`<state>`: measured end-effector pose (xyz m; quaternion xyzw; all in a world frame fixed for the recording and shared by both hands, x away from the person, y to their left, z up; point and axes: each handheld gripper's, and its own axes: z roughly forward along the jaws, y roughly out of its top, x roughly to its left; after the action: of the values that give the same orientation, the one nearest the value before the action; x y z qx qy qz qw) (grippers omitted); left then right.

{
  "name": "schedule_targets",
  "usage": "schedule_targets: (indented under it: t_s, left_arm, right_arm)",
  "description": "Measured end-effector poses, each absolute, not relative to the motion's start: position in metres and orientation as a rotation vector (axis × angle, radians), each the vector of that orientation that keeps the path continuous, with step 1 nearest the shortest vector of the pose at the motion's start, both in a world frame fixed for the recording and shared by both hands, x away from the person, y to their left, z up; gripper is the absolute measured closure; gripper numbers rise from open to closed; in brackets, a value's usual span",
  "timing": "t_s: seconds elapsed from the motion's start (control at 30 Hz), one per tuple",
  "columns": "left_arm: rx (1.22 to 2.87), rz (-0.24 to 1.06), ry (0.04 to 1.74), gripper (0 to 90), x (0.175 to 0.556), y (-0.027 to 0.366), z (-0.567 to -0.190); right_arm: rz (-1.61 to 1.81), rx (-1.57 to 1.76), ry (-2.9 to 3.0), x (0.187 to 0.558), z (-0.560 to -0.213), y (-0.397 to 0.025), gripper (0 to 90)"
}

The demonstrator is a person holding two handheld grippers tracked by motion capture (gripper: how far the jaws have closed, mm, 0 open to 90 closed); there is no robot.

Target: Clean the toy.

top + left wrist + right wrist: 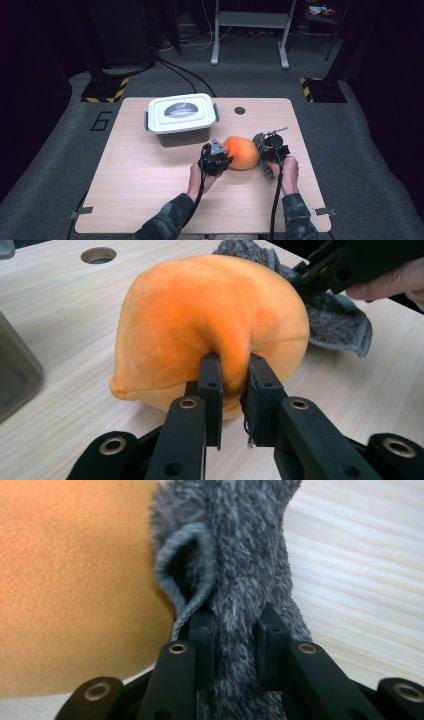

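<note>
An orange plush toy (242, 152) lies near the middle of the wooden table (150, 190), with a grey furry part (259, 144) on its right side. My left gripper (218, 159) is shut on a pinched fold of the orange plush (210, 325), seen between the jaws in the left gripper view (235, 385). My right gripper (270, 150) is shut on the grey furry part (250, 555), which runs down between its jaws (237, 635). The orange body (75, 580) sits just left of that grey fur. The grey fur (335, 320) also shows behind the plush.
A grey lidded plastic box (181, 118) stands just behind the toy, its wall (15, 370) close on the left. A round cable hole (240, 110) is in the table's far side. A person's hands (285, 172) hold both grippers.
</note>
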<state>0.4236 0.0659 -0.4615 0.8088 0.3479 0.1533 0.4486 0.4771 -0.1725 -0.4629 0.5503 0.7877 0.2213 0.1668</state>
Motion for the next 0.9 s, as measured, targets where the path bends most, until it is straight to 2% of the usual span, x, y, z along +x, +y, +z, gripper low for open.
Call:
schedule_targets:
  t_s: [0.23, 0.47, 0.7, 0.9]
  left_arm:
    - [2.001, 0.381, 0.863, 79.4, 0.423, 0.067, -0.461]
    - [2.000, 0.377, 0.856, 79.4, 0.422, 0.065, -0.462]
    - [2.007, 0.370, 0.853, 79.3, 0.423, 0.066, -0.462]
    - [1.998, 0.370, 0.850, 79.0, 0.422, 0.065, -0.462]
  right_arm:
    - [0.721, 1.476, 2.204, 0.466, -0.426, -0.164, 74.3]
    - [0.917, 1.331, 2.254, 0.456, -0.393, -0.137, 74.2]
    - [0.889, 1.272, 2.316, 0.458, -0.400, -0.115, 74.1]
    - [0.861, 1.274, 2.316, 0.459, -0.401, -0.117, 74.1]
